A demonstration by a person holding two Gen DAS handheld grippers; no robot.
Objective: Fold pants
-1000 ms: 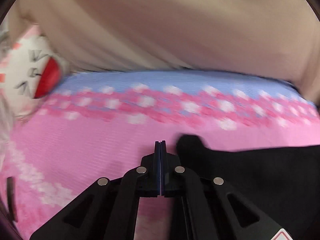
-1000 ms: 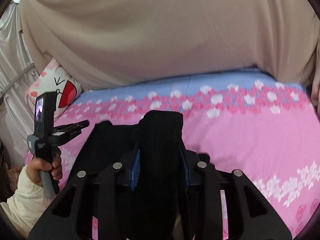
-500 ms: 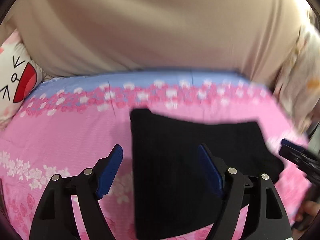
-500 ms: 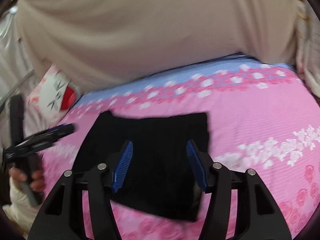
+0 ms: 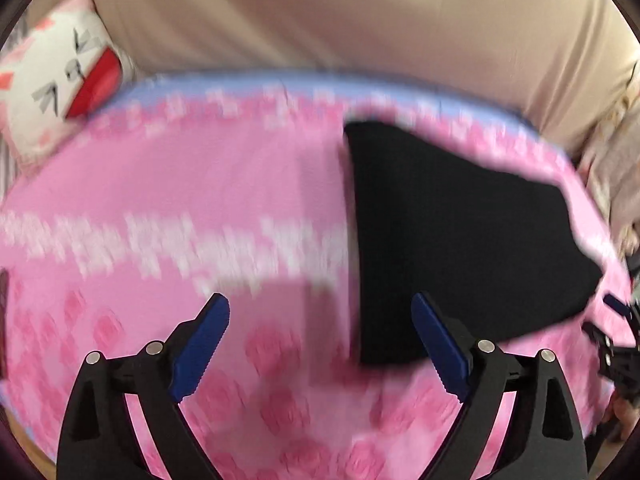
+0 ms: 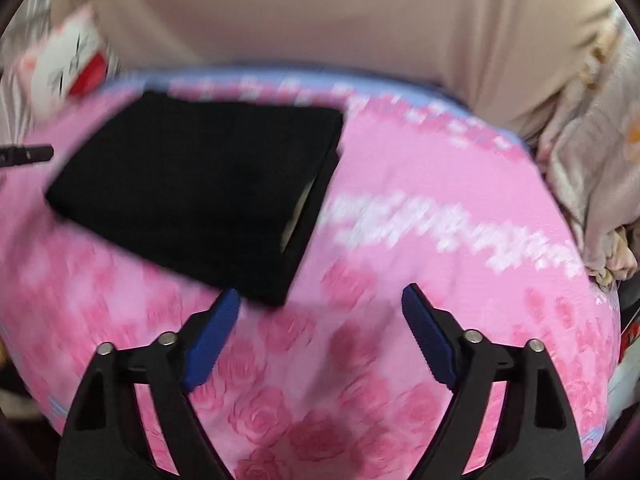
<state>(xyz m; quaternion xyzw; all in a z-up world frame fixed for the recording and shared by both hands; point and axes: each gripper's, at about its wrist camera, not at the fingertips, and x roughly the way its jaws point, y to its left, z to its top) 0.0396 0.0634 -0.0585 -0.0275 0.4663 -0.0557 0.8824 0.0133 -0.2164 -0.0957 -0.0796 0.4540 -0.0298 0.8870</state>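
Observation:
The black pants (image 5: pixel 452 232) lie folded into a flat rectangle on the pink flowered bed cover (image 5: pixel 160 184). In the left wrist view they sit right of centre. My left gripper (image 5: pixel 320 308) hovers at their near left corner, its jaws opening wide with only bed cover between the blue pads (image 5: pixel 200 344). In the right wrist view the pants (image 6: pixel 192 188) lie at upper left. My right gripper (image 6: pixel 320 300) is off their near right corner, jaws opening, nothing between them. The right gripper's tip (image 5: pixel 616 332) shows at the right edge of the left wrist view, the left gripper's tip (image 6: pixel 24 154) at the left edge of the right wrist view.
A white cartoon-face pillow (image 5: pixel 56 84) lies at the bed's far left corner. A beige curtain (image 5: pixel 340 12) hangs behind the bed. A pale crumpled quilt (image 6: pixel 592 168) is heaped on the right side. The bed cover (image 6: pixel 440 240) has a blue far border.
Both grippers went from shut to open. The right one let go of the black fabric, which now lies flat. Both have drawn back and apart, off the pants' near corners.

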